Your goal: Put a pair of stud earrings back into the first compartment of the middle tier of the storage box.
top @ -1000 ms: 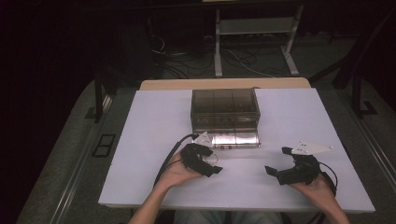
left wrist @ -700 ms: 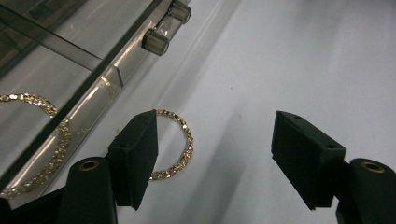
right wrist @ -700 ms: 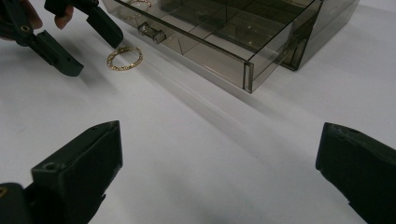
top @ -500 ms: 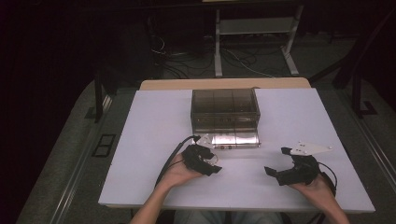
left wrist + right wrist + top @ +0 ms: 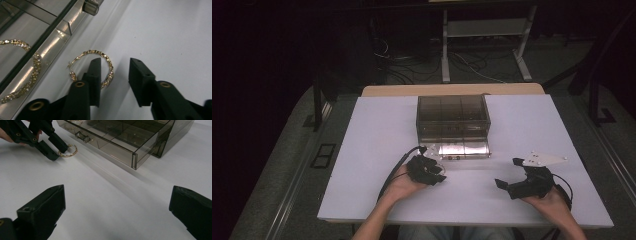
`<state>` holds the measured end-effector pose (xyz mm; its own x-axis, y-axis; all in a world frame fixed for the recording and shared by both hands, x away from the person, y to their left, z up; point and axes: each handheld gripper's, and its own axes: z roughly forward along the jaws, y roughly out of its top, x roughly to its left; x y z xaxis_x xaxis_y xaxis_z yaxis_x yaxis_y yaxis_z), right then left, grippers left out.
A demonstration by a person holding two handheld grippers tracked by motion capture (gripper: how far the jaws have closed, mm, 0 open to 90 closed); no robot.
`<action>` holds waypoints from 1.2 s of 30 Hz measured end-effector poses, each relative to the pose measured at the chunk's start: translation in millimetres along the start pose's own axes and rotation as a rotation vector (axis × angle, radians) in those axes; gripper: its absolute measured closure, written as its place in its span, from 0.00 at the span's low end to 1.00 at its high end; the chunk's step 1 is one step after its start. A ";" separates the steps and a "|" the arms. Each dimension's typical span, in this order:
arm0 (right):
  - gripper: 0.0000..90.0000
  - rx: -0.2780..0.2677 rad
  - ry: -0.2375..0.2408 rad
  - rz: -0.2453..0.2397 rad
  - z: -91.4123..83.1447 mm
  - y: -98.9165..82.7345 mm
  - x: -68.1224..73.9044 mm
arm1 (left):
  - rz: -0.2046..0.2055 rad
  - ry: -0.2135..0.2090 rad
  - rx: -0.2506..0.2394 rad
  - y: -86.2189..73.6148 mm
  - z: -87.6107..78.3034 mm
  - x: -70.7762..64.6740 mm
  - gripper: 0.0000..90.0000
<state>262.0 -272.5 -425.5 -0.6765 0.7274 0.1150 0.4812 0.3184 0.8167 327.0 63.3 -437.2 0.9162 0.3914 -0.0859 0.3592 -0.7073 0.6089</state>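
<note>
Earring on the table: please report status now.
Left hand-held gripper open, astride the earring. Right hand-held gripper open, holding nothing. Open drawer beside the earring.

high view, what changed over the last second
Very little. The left gripper has eased slightly toward the person, away from the open drawer of the smoky box; its jaws are open over the gold hoop earring lying on the table, not gripping it. The right gripper stayed put, open and empty. Box and drawer unchanged.
</note>
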 end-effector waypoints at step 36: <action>0.00 0.002 0.001 -0.005 0.9 0.3 -0.1 | -0.103 -0.108 -0.025 -6.5 -8.6 10.1 0.95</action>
<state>262.7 -272.0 -425.8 -0.6793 0.7253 0.1117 0.4794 0.3233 0.8159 332.3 76.9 -435.3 0.8890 0.3945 -0.2326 0.4490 -0.6509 0.6121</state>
